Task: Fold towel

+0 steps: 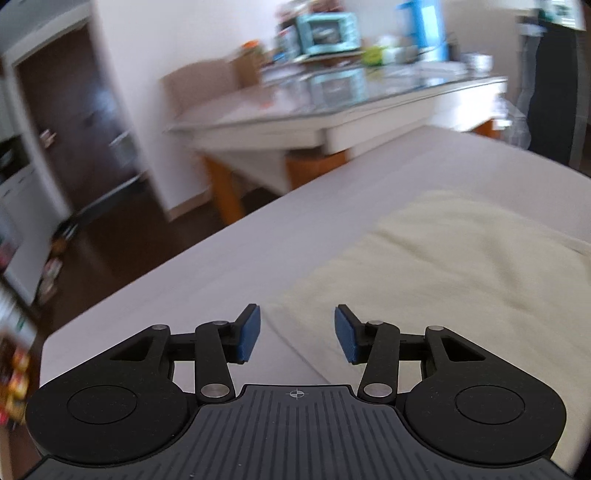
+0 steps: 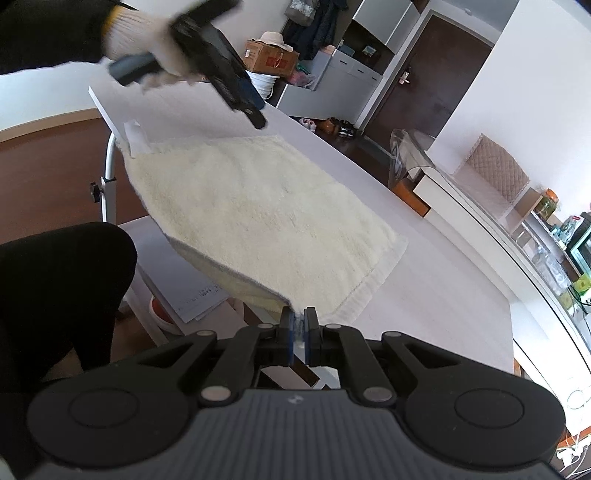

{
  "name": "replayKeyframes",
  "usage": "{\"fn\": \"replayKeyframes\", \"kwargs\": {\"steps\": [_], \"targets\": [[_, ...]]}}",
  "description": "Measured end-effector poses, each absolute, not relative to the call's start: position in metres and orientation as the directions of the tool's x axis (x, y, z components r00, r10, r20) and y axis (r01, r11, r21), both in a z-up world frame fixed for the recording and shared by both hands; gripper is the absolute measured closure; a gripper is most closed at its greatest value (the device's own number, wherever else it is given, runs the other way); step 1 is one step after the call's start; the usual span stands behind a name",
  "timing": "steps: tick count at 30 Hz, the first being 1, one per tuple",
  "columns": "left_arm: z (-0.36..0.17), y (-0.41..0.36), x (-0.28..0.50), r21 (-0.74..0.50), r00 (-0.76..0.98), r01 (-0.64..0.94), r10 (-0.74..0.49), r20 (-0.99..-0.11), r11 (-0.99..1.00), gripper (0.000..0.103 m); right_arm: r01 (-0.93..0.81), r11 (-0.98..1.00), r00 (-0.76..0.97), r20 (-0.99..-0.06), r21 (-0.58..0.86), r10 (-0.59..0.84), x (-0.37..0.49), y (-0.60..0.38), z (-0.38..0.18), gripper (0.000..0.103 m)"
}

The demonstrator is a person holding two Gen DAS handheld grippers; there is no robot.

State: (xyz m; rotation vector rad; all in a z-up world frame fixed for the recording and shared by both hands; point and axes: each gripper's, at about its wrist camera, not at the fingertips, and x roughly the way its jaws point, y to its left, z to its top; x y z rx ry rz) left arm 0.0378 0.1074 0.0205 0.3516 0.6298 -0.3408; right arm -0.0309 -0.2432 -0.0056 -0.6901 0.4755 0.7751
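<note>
Clamped nearly closed, the right gripper [image 2: 299,332] pinches the near corner of the cream towel [image 2: 258,218], lifting that corner off the white table [image 2: 443,280] so the near edge hangs free, probably to carry it across for a fold. Beyond this pinch the towel lies spread flat toward the far left corner of the table, where a small white tag [image 2: 135,138] sticks out at the table edge. Above that far end the left gripper [image 2: 255,114], held in a gloved hand [image 2: 140,33], hovers apart from the cloth; its own wrist view shows the left gripper [image 1: 297,332] with blue pads [image 1: 249,332] wide apart and nothing between them, the towel [image 1: 443,266] lying under and ahead of it. I judge it is placed to take the second corner. Bare tabletop lies to the right of the towel, giving room to lay the fold over; the table's left edge is close to the cloth, and a cluttered glass-topped side table [image 1: 332,110] stands well apart farther off.
</note>
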Motion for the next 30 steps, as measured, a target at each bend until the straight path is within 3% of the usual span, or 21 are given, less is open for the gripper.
{"fn": "replayKeyframes", "kwargs": {"steps": [5, 11, 18, 24, 25, 30], "targets": [[0.028, 0.094, -0.035, 0.291, 0.732, 0.57, -0.315, -0.604, 0.768, 0.062, -0.761, 0.527, 0.632, -0.612, -0.377, 0.475, -0.031, -0.242, -0.004, 0.097], [0.026, 0.083, -0.097, 0.316, 0.648, 0.728, -0.459, -0.608, 0.608, 0.062, -0.756, 0.534, 0.639, -0.601, -0.378, 0.479, -0.032, -0.236, -0.001, 0.097], [-0.016, 0.058, -0.125, 0.497, 0.636, 0.767, -0.386, -0.668, 0.405, 0.062, -0.754, 0.546, 0.638, -0.605, -0.366, 0.476, -0.032, -0.233, -0.001, 0.097], [-0.038, 0.045, -0.129, 0.638, 0.708, 0.705, -0.352, -0.612, 0.31, 0.081, -0.749, 0.556, 0.64, -0.61, -0.36, 0.468, -0.031, -0.232, 0.0, 0.097], [-0.041, 0.044, -0.129, 0.658, 0.718, 0.695, -0.339, -0.609, 0.29, 0.092, -0.749, 0.558, 0.639, -0.611, -0.357, 0.467, -0.032, -0.232, 0.0, 0.097], [-0.03, 0.047, -0.126, 0.61, 0.687, 0.727, -0.34, -0.642, 0.316, 0.097, -0.751, 0.563, 0.633, -0.616, -0.344, 0.469, -0.033, -0.236, -0.001, 0.097]]}}
